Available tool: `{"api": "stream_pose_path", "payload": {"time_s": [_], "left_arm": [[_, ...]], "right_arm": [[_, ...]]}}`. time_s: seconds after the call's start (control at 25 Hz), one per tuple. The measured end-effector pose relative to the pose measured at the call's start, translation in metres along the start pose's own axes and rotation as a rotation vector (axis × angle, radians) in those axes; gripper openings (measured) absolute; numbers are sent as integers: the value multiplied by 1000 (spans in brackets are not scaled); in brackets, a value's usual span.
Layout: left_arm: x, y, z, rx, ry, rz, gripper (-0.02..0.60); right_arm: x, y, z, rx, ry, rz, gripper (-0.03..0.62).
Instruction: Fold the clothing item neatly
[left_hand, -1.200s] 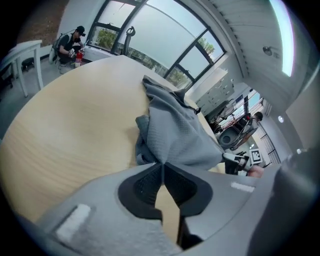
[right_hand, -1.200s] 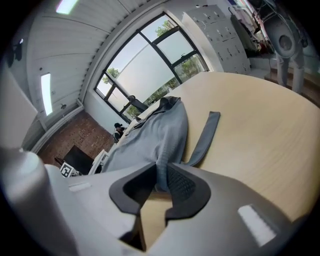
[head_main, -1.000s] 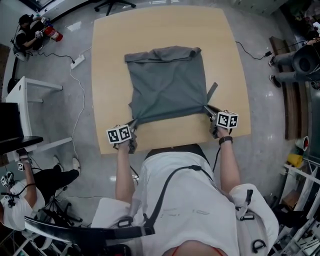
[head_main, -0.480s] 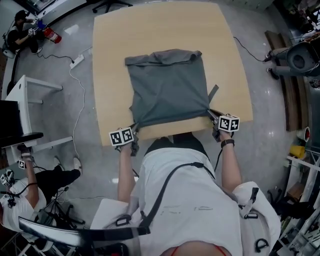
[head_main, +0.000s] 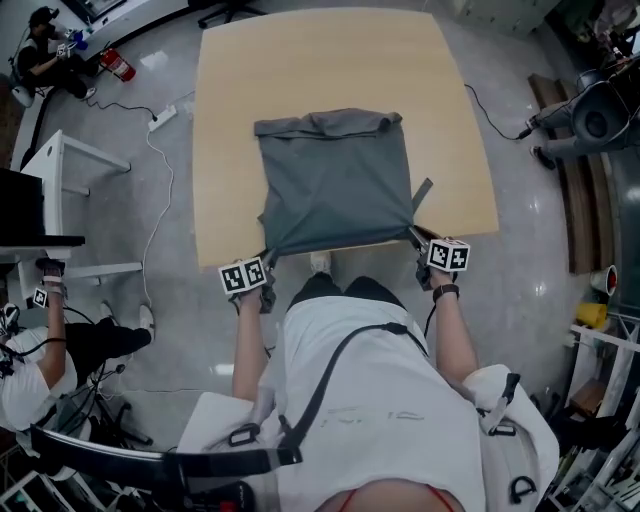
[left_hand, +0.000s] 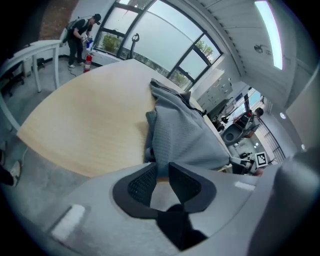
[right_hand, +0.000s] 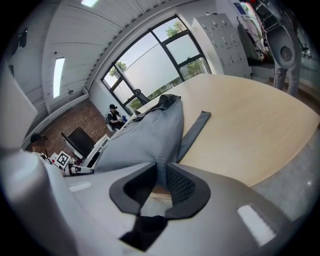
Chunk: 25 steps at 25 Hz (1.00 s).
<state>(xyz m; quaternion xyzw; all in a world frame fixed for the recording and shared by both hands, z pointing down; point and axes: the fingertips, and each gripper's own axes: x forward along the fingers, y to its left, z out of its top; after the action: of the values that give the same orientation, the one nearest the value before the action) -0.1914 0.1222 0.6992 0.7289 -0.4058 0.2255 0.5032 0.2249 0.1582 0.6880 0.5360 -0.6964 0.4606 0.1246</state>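
Observation:
A grey garment (head_main: 335, 180) lies flat on the wooden table (head_main: 230, 130), its far edge bunched and a strap (head_main: 423, 193) sticking out on the right. Both near corners are drawn into points past the table's near edge. My left gripper (head_main: 268, 262) holds the left corner; its jaws have just been opening a little, and in the left gripper view the cloth (left_hand: 180, 135) still fills the gap at my left gripper (left_hand: 162, 170). My right gripper (head_main: 415, 240) is shut on the right corner, and the cloth (right_hand: 150, 135) runs into my right gripper (right_hand: 161, 175).
I stand at the table's near edge. A white side table (head_main: 60, 170) and a seated person (head_main: 40, 350) are at the left. A power strip with its cable (head_main: 160, 120) lies on the floor, and a chair (head_main: 600, 110) stands at the right.
Both grippers have drawn back towards me, from over the table's near edge to just beyond it. The garment has slid with them, its near hem now at the edge.

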Motion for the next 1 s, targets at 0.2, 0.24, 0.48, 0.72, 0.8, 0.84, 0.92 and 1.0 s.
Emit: {"api": "stream_pose_path", "payload": {"time_s": [0.2, 0.24, 0.48, 0.72, 0.8, 0.84, 0.92, 1.0], "left_arm": [[-43, 39, -19, -18, -82, 262, 79], [-55, 36, -28, -23, -101, 273, 58], [-96, -70, -36, 150, -251, 226, 2], [-154, -192, 17, 486, -506, 219, 0], [-171, -221, 41, 532, -593, 177, 2], [-177, -235, 49, 536, -624, 136, 2], [-183, -260, 62, 541, -658, 41, 2], [-193, -280, 74, 564, -687, -7, 2]], "right_arm": [[-21, 3, -3, -20, -33, 30, 70], [-28, 11, -8, -41, -31, 48, 65], [-90, 70, -10, -73, -196, 184, 3], [-130, 195, 14, -325, -299, 308, 6], [-146, 237, 42, -406, -381, 337, 6], [-154, 252, 55, -431, -429, 338, 6], [-170, 276, 78, -448, -514, 342, 6], [-179, 303, 94, -456, -556, 390, 6]]}}
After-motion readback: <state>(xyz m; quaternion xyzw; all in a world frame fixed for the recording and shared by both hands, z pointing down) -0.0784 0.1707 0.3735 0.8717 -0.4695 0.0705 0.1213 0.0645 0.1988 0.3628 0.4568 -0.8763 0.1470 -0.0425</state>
